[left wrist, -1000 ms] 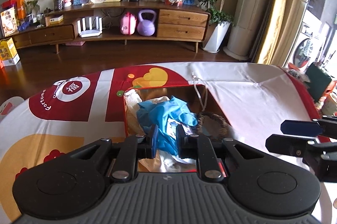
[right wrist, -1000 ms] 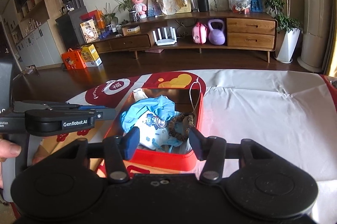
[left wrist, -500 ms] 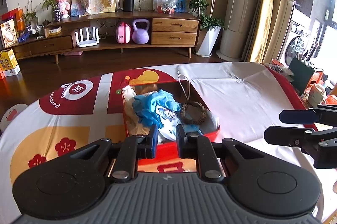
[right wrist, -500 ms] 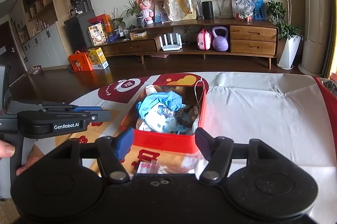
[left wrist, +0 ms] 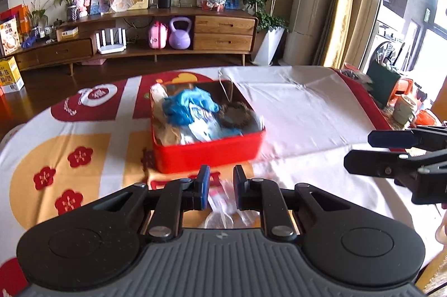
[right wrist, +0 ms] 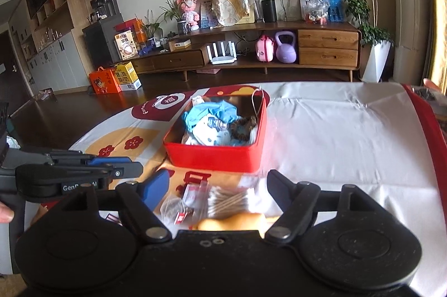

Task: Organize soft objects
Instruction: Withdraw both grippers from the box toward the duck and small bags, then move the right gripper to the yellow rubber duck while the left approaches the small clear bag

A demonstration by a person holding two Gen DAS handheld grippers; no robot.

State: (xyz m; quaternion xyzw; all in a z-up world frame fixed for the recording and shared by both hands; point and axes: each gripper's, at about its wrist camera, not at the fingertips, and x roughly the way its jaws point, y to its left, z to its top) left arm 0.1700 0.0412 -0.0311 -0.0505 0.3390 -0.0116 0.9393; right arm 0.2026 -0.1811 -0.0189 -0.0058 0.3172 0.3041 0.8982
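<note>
Fingers [right wrist: 156, 186] beside "GenR… AI" left gripper [right wrist: 111, 171]

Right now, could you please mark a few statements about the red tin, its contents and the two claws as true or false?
1. The red tin has its lid on. False: it is open, with soft items showing inside.
2. A blue glove lies in the tin. True.
3. The right claw grips the tin's wall. False: its jaws are opening, apart from the tin, over a packet of cotton swabs on the tablecloth.
4. The left claw has its jaws nearly together. True.
5. The tin stands on the wooden floor. False: it stands on the tablecloth.
</note>
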